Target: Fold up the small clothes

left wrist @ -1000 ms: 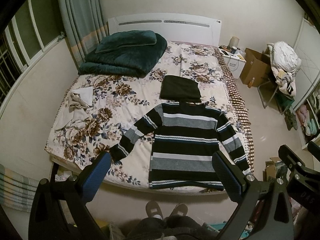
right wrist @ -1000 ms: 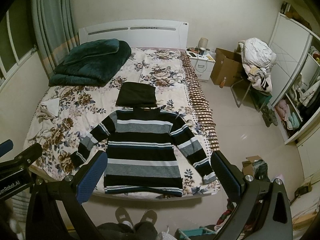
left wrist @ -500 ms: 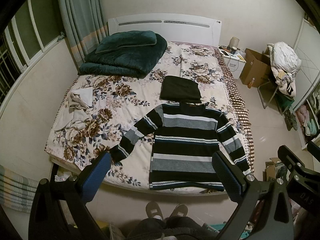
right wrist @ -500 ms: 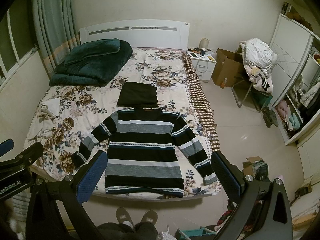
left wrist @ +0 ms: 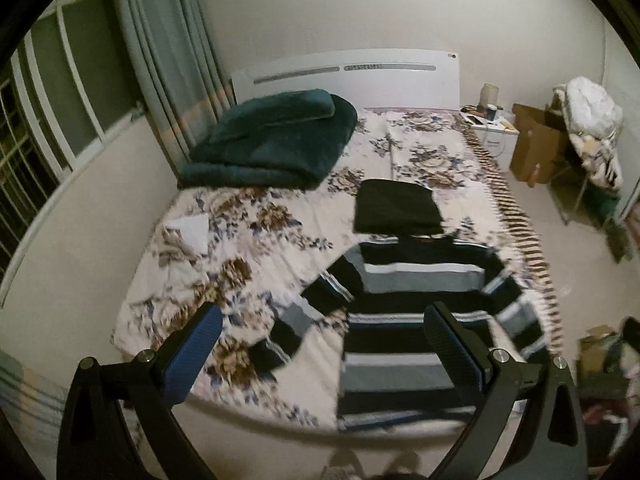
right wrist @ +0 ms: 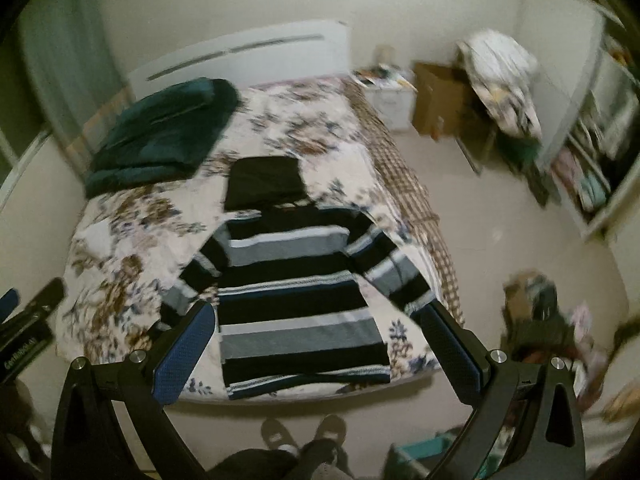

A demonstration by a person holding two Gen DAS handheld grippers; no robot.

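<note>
A black, grey and white striped sweater (left wrist: 404,320) (right wrist: 296,292) lies flat on the floral bed (left wrist: 240,240) (right wrist: 120,248), sleeves spread, hem at the near edge. A folded black garment (left wrist: 394,206) (right wrist: 264,182) rests just beyond its collar. My left gripper (left wrist: 320,352) hovers open above the near bed edge, over the sweater's left sleeve and hem. My right gripper (right wrist: 316,352) hangs open over the sweater's lower half, nothing between the fingers. Both views are motion-blurred.
A dark green folded blanket (left wrist: 272,144) (right wrist: 160,136) sits at the bed's head. Crumpled pale cloth (left wrist: 184,236) lies at the left edge. A nightstand (left wrist: 492,132), cardboard box (left wrist: 532,148), a chair heaped with laundry (right wrist: 504,80) and shelves (right wrist: 600,152) stand on the right. A person's shoes (right wrist: 304,436) are below.
Both grippers have moved forward and lower toward the bed, so the sweater looks larger. The left view swung left, the right view tilted rightward. Both stay open; the sweater has not moved.
</note>
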